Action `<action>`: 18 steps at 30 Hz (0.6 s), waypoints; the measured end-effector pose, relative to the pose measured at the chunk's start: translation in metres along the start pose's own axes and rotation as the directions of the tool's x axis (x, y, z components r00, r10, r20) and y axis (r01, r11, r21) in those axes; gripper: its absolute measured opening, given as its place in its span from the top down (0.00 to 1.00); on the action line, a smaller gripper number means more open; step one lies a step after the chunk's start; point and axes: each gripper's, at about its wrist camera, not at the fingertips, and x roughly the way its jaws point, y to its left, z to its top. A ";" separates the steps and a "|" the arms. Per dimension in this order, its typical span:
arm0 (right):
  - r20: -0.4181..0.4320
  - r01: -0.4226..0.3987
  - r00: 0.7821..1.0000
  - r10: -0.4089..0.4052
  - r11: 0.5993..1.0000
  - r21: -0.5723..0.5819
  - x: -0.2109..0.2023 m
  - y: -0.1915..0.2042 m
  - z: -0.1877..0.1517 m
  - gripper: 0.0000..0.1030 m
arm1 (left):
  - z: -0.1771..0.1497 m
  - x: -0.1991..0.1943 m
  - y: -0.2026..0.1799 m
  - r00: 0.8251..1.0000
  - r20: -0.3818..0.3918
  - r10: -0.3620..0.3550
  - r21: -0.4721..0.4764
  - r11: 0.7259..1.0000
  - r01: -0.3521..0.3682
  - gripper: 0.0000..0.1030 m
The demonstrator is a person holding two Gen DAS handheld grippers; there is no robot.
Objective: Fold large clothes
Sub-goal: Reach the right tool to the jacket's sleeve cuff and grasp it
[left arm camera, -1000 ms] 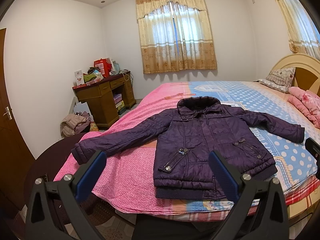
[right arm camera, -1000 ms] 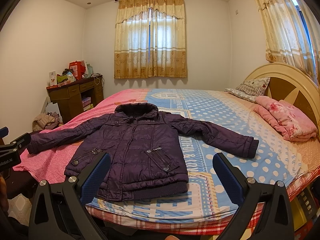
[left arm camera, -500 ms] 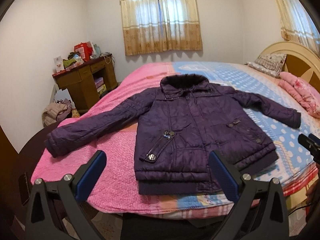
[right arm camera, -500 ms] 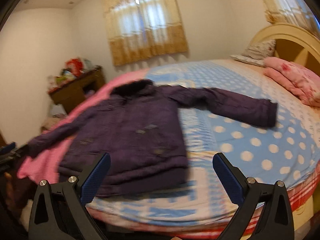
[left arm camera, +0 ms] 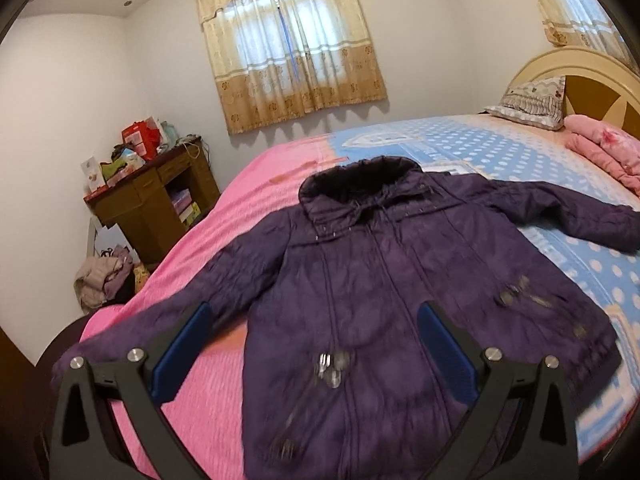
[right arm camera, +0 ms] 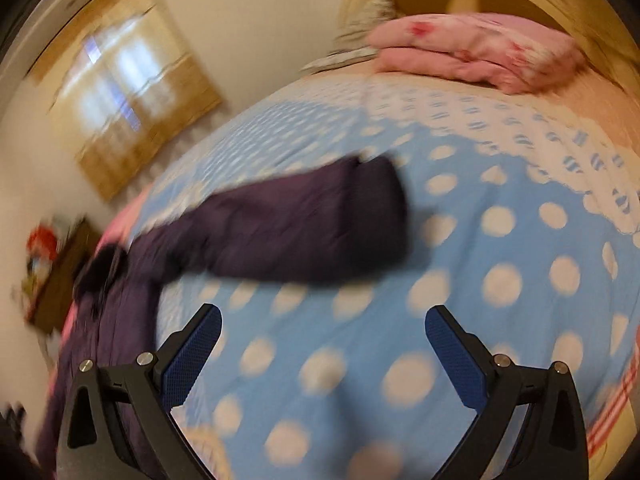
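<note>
A purple padded jacket [left arm camera: 384, 280] lies flat, front up, on the bed [left arm camera: 256, 208], both sleeves spread out. My left gripper [left arm camera: 316, 328] is open and empty, hovering over the jacket's lower front near its left sleeve. My right gripper [right arm camera: 324, 340] is open and empty above the blue dotted sheet, short of the jacket's right sleeve [right arm camera: 304, 228] and its cuff. The right wrist view is blurred by motion.
A wooden headboard [left arm camera: 576, 80], a pillow [left arm camera: 528, 102] and a folded pink quilt [right arm camera: 472, 52] lie at the bed's head. A cluttered wooden desk [left arm camera: 152, 196] stands by the far left wall, with a heap of clothes [left arm camera: 104, 280] on the floor beside it.
Both grippers have moved closer to the bed. The left came in over the jacket's front; the right swung right and tilted toward the right sleeve. Both stayed open.
</note>
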 end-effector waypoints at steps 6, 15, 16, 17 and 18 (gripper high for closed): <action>0.028 -0.013 1.000 0.011 0.996 0.086 0.031 -0.031 0.049 0.03 | 0.010 0.045 -0.001 0.999 -0.009 0.048 -0.023 0.999 -0.048 0.00; -0.108 -0.140 0.982 0.157 0.978 0.152 0.103 -0.042 0.069 0.68 | -0.004 0.096 0.006 0.987 -0.098 0.128 -0.034 0.991 -0.132 0.00; -0.103 -0.155 0.980 0.173 0.975 0.157 0.101 -0.042 0.068 0.71 | -0.007 0.099 0.010 0.985 -0.111 0.132 -0.044 0.990 -0.137 0.00; -0.096 -0.170 0.978 0.187 0.972 0.161 0.099 -0.042 0.069 0.75 | -0.008 0.100 0.012 0.983 -0.122 0.135 -0.055 0.988 -0.143 0.00; -0.094 -0.176 0.977 0.193 0.971 0.163 0.096 -0.042 0.071 0.77 | -0.008 0.101 0.014 0.983 -0.127 0.135 -0.066 0.987 -0.144 0.00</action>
